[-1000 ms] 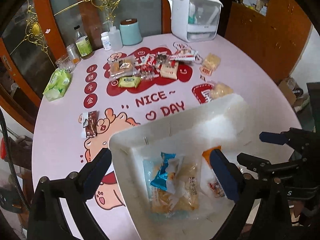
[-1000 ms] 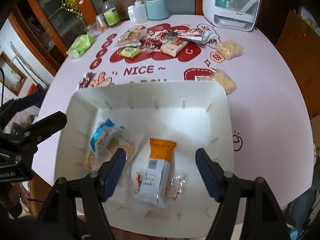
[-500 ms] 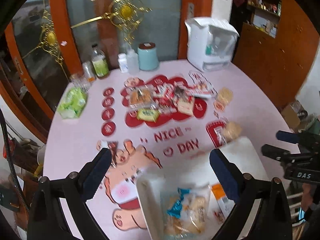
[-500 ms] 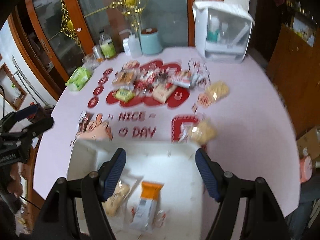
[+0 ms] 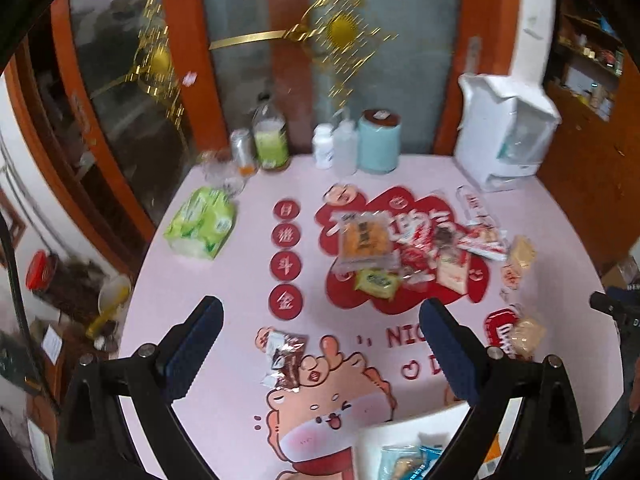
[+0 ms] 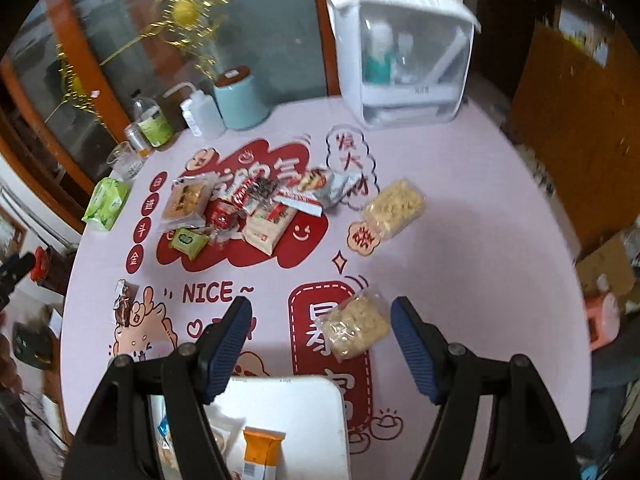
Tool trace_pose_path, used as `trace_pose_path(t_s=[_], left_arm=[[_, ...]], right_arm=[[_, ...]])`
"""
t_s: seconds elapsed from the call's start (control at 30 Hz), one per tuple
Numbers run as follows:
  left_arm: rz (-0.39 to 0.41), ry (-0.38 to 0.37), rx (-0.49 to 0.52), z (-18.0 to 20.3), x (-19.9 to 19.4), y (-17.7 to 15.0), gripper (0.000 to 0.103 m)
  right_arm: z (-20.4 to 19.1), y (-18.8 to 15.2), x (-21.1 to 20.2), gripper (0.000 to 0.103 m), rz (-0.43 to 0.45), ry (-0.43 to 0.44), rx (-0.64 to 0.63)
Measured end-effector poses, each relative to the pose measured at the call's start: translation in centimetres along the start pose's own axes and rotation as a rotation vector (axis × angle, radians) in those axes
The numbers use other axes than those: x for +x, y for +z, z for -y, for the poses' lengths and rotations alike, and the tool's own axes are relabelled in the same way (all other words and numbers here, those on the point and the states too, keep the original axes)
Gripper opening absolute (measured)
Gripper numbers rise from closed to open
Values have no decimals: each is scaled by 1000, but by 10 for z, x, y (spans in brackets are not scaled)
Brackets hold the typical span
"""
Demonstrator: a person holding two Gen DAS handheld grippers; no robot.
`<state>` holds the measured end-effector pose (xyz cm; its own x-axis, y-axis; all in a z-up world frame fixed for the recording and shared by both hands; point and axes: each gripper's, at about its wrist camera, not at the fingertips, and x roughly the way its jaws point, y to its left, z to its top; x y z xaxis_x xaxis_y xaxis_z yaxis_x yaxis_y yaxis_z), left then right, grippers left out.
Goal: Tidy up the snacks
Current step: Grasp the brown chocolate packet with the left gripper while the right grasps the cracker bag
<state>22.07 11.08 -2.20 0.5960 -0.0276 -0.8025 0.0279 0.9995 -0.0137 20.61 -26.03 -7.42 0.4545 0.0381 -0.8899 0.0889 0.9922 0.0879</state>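
A white bin [image 6: 296,408] sits at the table's near edge and holds an orange-topped packet [image 6: 260,456] and a blue-wrapped snack [image 5: 416,460]; it also shows in the left wrist view [image 5: 400,436]. A pile of snack packets [image 5: 404,248] lies mid-table, also seen in the right wrist view [image 6: 248,208]. A brown wrapper [image 5: 286,356] lies near left. Two clear bags of puffed snacks [image 6: 356,328] [image 6: 394,208] lie to the right. My left gripper [image 5: 320,348] is open and empty above the table. My right gripper [image 6: 320,344] is open and empty, above the nearer clear bag.
A green tissue pack [image 5: 200,228], bottles [image 5: 272,140], a teal canister [image 5: 378,142] and a white box with a clear front [image 6: 404,60] stand along the far edge. Glass doors stand behind the round pink table [image 6: 460,240].
Both grippers have risen and tilted up and away from the bin toward the far side of the table. The bin has dropped to the bottom of both views. Both stay open and empty.
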Motion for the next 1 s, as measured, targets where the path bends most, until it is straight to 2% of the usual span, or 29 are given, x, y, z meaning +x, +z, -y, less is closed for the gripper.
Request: trace_pose_path(t_s=[0.17,0.27,0.4,0.47,0.6,0.77,0.87,1.0], left_arm=[[-121,57,-55,-28,56,-11,98],[-209,50,-93,-44,91,-26,98],[-341,-7,-117,-56,137,-53,98],[-386,8,-119,-59,155,-65,98],[-428,34,-80,-57,179,-78,98],[-468,45,-81,-61,199,-85,98],[-476,50,-81,-63,203,-88,98],[-493,63,-77,-64,210,-94,98]], right_arm=[[14,1,48,72,-104,6,53],[27,-2,80,72,-184,17,105],[46,-9,117,72,-278,23,200],[56,-15,135,72,-331,3,264],[70,-24,161,72,-404,32,383],[75,-29,176,73,-424,51,520],[67,-24,183,73,-429,18,507],[48,-18,192,73,-440,-62,415]])
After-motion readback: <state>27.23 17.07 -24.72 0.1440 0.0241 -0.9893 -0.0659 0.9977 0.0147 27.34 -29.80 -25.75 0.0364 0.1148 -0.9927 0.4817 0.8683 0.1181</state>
